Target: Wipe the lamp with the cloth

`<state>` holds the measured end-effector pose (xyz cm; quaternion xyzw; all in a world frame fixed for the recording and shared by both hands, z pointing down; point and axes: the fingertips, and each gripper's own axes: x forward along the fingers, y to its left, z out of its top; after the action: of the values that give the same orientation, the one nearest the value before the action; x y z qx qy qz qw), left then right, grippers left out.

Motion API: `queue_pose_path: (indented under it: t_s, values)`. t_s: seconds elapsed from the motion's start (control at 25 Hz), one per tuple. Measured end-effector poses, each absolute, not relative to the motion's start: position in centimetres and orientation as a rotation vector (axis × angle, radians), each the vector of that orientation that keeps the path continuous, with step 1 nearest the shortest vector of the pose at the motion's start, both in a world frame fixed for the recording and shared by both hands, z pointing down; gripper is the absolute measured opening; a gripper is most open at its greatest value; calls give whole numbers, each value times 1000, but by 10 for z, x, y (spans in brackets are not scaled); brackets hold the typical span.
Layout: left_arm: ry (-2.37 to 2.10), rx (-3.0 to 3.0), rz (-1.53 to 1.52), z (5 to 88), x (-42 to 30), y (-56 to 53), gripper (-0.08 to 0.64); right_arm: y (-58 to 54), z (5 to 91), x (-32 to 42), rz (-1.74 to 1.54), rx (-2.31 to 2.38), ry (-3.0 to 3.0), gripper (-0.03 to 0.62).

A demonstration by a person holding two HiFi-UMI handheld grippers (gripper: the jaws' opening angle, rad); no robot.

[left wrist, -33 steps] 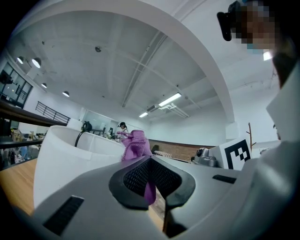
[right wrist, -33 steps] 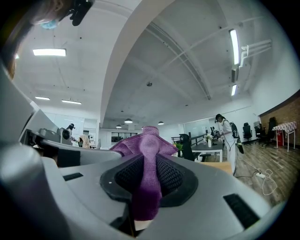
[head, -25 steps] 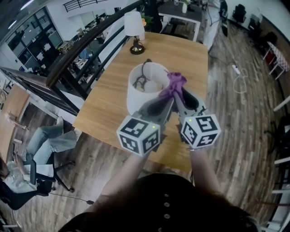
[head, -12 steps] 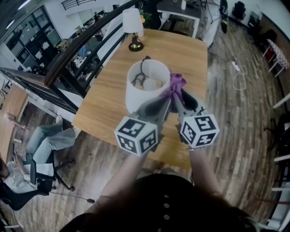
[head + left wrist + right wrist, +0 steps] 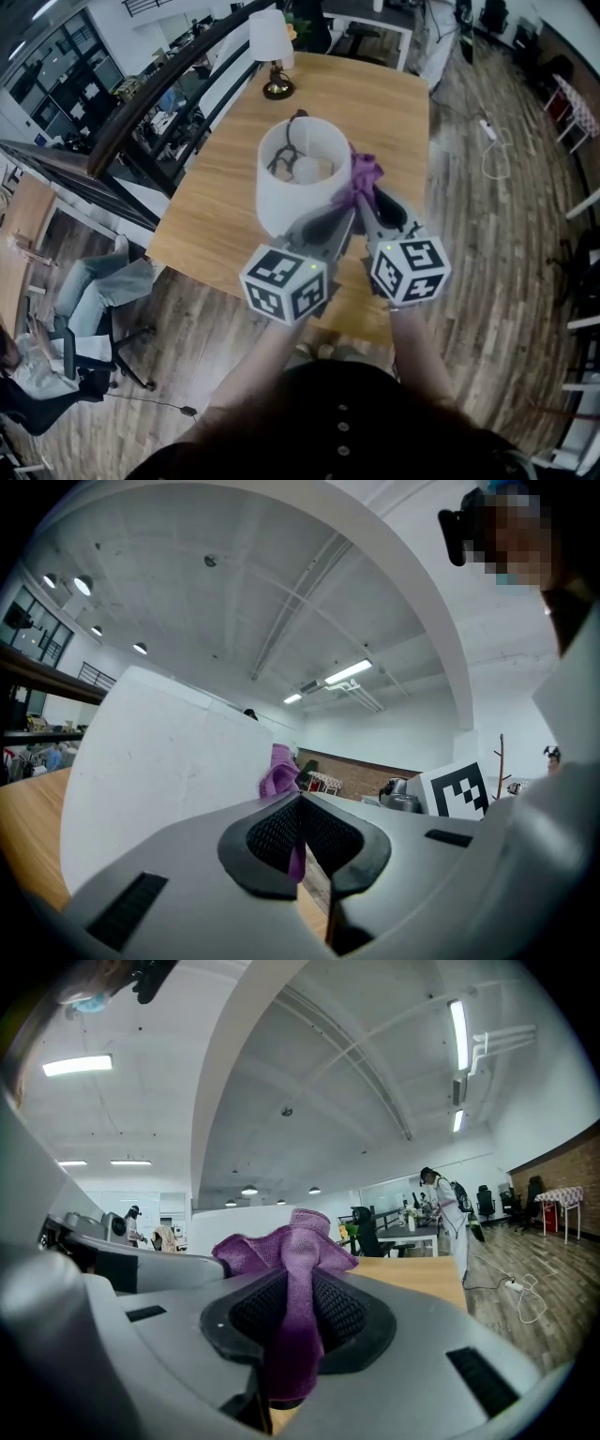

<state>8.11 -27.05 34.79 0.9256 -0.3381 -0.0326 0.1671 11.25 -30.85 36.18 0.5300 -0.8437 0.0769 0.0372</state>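
Observation:
The lamp's big white cylindrical shade (image 5: 281,192) stands on the wooden table (image 5: 384,112), seen from above, with the bulb showing inside. A purple cloth (image 5: 361,178) is bunched against the shade's right rim. My right gripper (image 5: 361,202) is shut on it, and the cloth (image 5: 291,1260) bulges out of the right gripper (image 5: 292,1335) in its own view. My left gripper (image 5: 345,214) lies close beside it, at the shade's lower right. In the left gripper view the left gripper (image 5: 298,841) is shut with a thin purple strip between the pads, beside the shade's wall (image 5: 159,771).
A second, small lamp (image 5: 271,47) with a white shade stands at the table's far edge. A dark railing (image 5: 141,112) runs along the left, with a seated person (image 5: 94,281) below it. Wooden floor and a white power strip (image 5: 487,142) lie to the right.
Both grippers and the cloth stay together at the shade's right rim. The shade has shifted slightly up and left in view.

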Motion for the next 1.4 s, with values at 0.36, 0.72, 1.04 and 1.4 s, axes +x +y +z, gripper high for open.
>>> queue_pose_path:
  t_s: [0.36, 0.72, 1.04, 1.4]
  values:
    - [-966, 2593, -72, 365, 78, -268, 11, -306, 380, 117, 310, 1651, -2571, 86]
    - [-957, 2575, -21, 383, 81, -263, 11, -305, 394, 119, 376, 1658, -2552, 86]
    - [-942, 2561, 21, 395, 85, -259, 10, -299, 413, 123, 450, 1660, -2511, 86]
    - [-944, 2536, 44, 408, 85, -252, 11, -289, 440, 125, 544, 1643, -2472, 86]
